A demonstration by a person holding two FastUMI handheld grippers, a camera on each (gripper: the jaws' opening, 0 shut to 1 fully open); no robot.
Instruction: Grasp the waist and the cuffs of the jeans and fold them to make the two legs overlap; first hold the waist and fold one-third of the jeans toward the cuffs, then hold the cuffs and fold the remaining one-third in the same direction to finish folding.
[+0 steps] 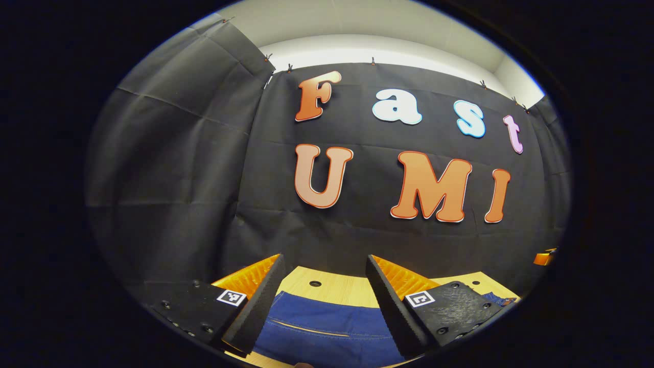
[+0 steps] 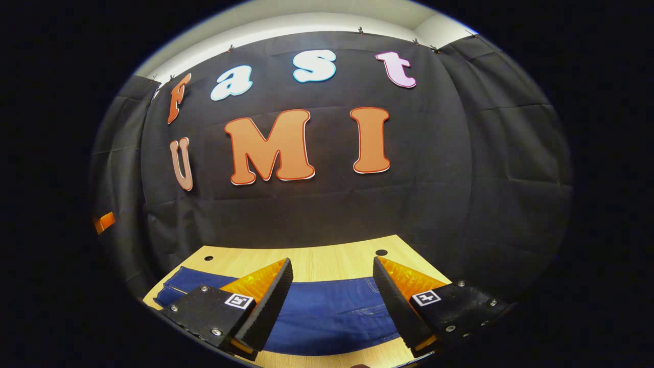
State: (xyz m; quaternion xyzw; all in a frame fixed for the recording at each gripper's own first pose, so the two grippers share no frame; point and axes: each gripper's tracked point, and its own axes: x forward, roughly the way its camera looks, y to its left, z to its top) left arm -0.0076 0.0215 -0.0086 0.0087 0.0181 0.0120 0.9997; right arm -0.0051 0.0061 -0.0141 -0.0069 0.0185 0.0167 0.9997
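Dark blue jeans lie flat on a light wooden table, seen low in the left gripper view between my left gripper's fingers. My left gripper hangs above them, open, with nothing between its black pads. In the right gripper view the jeans stretch across the table from left to right, stitched seams showing near the right finger. My right gripper is also open above the cloth, touching nothing that I can tell.
Small round holes dot the tabletop near its far edge. The black cloth wall stands right behind the table. An orange object pokes in at the far right of the left gripper view.
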